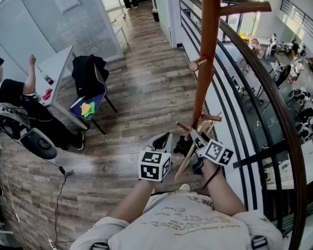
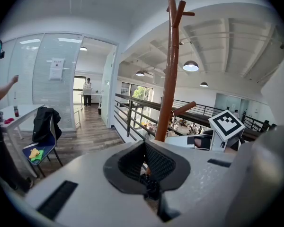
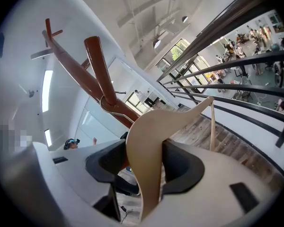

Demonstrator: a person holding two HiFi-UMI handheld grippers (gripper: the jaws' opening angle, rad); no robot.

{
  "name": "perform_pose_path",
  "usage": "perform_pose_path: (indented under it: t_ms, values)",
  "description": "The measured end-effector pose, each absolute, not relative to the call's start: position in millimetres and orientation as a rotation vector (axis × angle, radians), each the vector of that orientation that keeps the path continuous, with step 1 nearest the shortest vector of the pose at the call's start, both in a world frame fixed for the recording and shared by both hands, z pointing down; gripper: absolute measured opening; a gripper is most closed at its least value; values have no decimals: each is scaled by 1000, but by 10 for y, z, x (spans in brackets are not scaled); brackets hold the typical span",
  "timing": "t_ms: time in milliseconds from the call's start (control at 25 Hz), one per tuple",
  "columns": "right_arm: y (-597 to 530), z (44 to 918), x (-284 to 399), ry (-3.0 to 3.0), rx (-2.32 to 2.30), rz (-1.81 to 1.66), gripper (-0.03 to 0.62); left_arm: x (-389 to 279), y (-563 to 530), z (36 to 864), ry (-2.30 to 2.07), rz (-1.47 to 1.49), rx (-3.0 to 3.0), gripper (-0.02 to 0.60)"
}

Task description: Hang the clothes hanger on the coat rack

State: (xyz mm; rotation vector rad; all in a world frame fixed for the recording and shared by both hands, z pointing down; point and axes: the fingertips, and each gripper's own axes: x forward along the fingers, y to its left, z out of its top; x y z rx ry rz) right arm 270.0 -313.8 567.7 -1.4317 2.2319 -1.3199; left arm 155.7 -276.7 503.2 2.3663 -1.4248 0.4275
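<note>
The brown wooden coat rack (image 1: 206, 46) stands by the railing, with a short peg (image 1: 198, 64) at mid height and a longer one (image 1: 245, 8) near its top. My right gripper (image 1: 195, 139) is close to the pole and is shut on a pale wooden clothes hanger (image 1: 190, 155). In the right gripper view the hanger (image 3: 151, 141) fills the jaws of the right gripper (image 3: 149, 162), and its wire hook (image 3: 109, 104) lies against the rack where a peg (image 3: 98, 60) leaves the pole. I cannot tell whether the hook bears weight. My left gripper (image 1: 164, 138) hangs just left, shut on nothing (image 2: 144, 162).
A curved dark railing (image 1: 261, 87) runs right behind the rack, with a lower floor beyond it. A blue chair with a black jacket (image 1: 91, 82) stands at a white table (image 1: 57, 66). A person (image 1: 15, 95) sits at the left. A cable (image 1: 60, 186) lies on the wooden floor.
</note>
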Motion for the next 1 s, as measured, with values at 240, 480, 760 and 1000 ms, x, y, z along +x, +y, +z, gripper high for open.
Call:
perform_pose_path:
  t_ms: [240, 480, 760, 1000]
  values:
    - [-3175, 5658, 2701, 2248, -1445, -1287, 218, 1530, -2769, 5020, -1439, 426, 2365, 5]
    - [-3170, 5655, 2747, 2243, -1482, -1274, 218, 1533, -2769, 5023, -1434, 418, 2368, 5]
    - [-3095, 5497, 2862, 2272, -1583, -1131, 213, 1644, -2800, 5011, -1396, 403, 2396, 5]
    - [-3020, 5282, 3139, 2162, -1623, -1062, 48, 1858, -2862, 4922, -1335, 387, 2468, 5]
